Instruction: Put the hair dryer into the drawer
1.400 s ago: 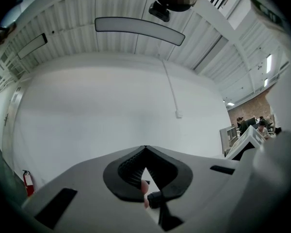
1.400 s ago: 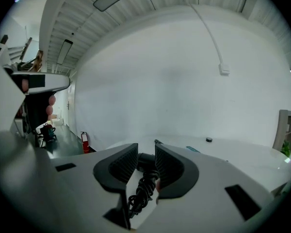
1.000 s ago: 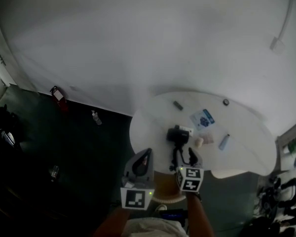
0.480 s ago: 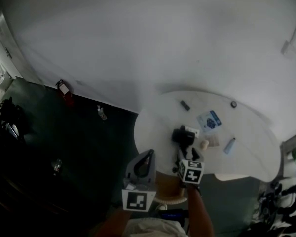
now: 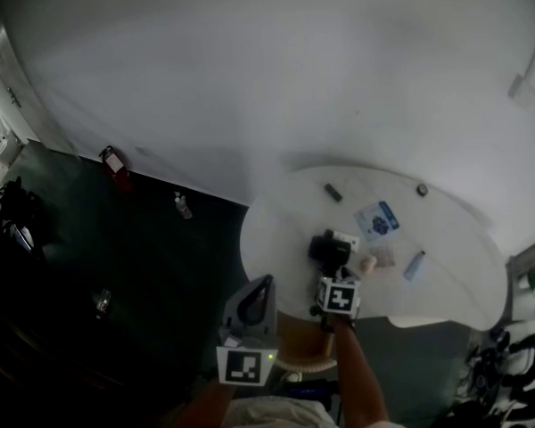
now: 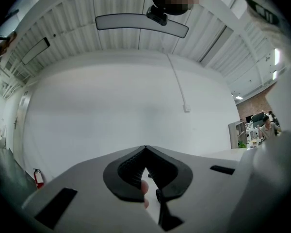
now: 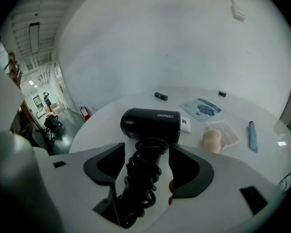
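Hair dryer (image 7: 150, 125) lies on table (image 7: 276, 130). Likely rigid and light, with a slick barrel. Right tool (image 7: 146, 148) is spread, jaws just been opening, straddling the cord-wrapped handle without pressing. Best hold is there, though the cord may shift. Left tool (image 6: 145, 152) is pressed together, empty.

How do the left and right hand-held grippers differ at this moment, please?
The left hand-held gripper has its jaws meeting at the tips, gripping nothing. The right hand-held gripper has its jaws apart; they have just been opening and now straddle the cord-wrapped handle of the hair dryer. The left points level at the white wall; the right tilts down toward the table. Both share the same grey build.
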The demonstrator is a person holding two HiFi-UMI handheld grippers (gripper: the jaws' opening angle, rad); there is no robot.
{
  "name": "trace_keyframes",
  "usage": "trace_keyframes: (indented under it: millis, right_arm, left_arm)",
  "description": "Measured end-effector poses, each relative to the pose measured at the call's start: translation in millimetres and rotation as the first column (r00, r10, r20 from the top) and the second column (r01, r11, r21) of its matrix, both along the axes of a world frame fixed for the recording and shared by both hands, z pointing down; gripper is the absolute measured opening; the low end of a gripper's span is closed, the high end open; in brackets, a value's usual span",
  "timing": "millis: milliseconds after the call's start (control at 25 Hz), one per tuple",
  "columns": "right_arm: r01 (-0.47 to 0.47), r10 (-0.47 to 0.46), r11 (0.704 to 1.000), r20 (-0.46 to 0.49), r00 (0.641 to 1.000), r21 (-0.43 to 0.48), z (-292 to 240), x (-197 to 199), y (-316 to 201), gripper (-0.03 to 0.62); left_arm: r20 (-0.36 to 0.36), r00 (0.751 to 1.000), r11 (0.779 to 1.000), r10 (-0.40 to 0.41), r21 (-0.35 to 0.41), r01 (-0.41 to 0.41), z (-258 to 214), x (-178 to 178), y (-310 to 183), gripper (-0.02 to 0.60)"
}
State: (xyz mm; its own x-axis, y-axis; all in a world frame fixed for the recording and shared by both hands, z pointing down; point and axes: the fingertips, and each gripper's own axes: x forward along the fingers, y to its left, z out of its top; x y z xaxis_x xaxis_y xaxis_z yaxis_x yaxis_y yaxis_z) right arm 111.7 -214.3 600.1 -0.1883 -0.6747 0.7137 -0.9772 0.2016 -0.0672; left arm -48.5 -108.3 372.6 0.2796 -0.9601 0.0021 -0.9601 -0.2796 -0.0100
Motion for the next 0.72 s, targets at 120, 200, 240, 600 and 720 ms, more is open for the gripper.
trace_keyframes:
  millis: [120,200,240,600,720]
  right_arm:
    - [-0.021,0.02,0.999,-0.017,1.0,-0.046,9.7,5.9,-5.9,0.279]
    - [-0.03,0.029,0.998,-0.018,0.999,-0.063,13.3,6.8,-9.6,0.285]
    - [-0.03,0.029,0.997,-0.011,1.0,-0.066,14.1,5.2,-12.1,0.292]
    - [-0.114,0.11,0.95,-0.028,0.994,-0.292,49.2,16.3,1.2,0.295]
    - [-0.126,0.12,0.931,-0.038,0.992,-0.343,54.6,14.9,4.1,0.295]
  left_arm:
    - [0.001,1.0,1.0,0.003,-0.003,-0.003,1.1,0.9,-0.4,0.0]
    - [0.001,1.0,1.0,0.004,0.0,-0.004,0.9,0.3,-0.1,0.0]
    - [0.0,1.0,1.0,0.005,-0.001,-0.005,1.0,-0.2,0.1,0.0]
    - [-0.018,1.0,1.0,0.004,-0.031,-0.005,5.8,-0.9,-0.3,0.0]
    - [-0.013,1.0,0.999,0.009,-0.031,-0.009,7.4,1.3,-0.8,0.0]
